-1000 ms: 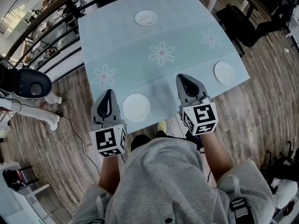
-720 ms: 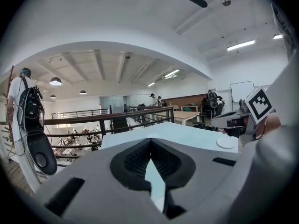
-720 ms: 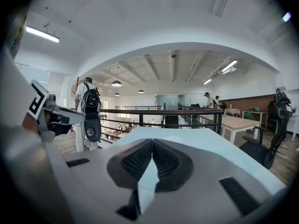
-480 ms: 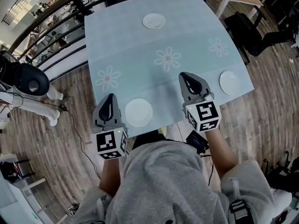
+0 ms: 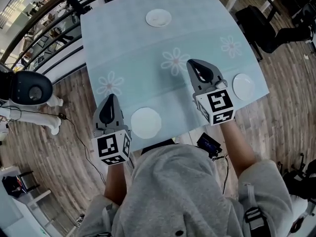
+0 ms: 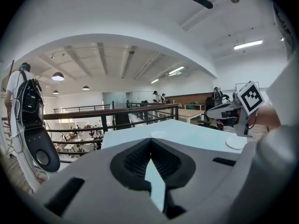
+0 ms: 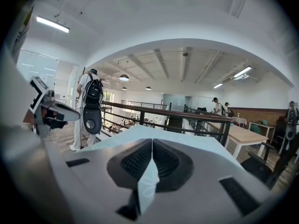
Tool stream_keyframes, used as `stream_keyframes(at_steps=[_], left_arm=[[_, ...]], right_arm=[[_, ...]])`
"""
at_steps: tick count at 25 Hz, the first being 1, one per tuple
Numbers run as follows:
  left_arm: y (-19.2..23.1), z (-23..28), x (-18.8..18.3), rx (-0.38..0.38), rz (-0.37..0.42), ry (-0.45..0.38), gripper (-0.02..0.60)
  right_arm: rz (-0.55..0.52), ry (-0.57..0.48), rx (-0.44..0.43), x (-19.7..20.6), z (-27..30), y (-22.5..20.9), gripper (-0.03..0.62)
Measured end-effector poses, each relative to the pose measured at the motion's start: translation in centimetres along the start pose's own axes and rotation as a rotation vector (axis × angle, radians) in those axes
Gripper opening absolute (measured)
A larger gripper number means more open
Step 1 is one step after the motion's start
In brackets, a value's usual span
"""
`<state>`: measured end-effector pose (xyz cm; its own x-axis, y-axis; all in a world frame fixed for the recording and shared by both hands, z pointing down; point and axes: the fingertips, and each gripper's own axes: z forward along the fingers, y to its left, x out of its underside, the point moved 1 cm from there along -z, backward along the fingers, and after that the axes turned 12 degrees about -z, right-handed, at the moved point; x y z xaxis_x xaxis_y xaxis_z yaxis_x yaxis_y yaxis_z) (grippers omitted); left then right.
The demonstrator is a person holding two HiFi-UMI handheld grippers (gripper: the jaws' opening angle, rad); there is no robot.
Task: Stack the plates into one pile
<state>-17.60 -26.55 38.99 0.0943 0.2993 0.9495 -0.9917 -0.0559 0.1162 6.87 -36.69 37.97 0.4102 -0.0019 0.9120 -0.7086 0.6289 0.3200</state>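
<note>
Pale-blue flowered surface [image 5: 133,53] over a wood floor. Nearest, the left claw [image 5: 110,98], jaws together and empty, sits just beside the near plate [image 5: 146,123]. The right claw [image 5: 193,63], likewise closed on nothing, lies near the right plate [image 5: 243,86]. The far plate [image 5: 158,18] stands well apart. A claw should open before pinching a rim squarely. Rim height is too small to judge.

No legible text or numbers

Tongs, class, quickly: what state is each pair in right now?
Left tongs: closed, holding nothing.
Right tongs: closed, holding nothing.
</note>
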Motion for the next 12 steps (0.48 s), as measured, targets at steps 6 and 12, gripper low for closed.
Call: stream_keyframes(at_steps=[6, 12], left_arm=[[1.0, 3.3, 1.2, 0.012, -0.016, 0.054, 0.017], [1.5, 7.2, 2.0, 0.019, -0.040, 0.089, 0.017]], right_arm=[[-0.056, 0.031, -0.030, 0.5, 5.0, -1.7, 0.028], [-0.156, 0.053, -0.065, 0.7, 11.2, -3.6, 0.029]])
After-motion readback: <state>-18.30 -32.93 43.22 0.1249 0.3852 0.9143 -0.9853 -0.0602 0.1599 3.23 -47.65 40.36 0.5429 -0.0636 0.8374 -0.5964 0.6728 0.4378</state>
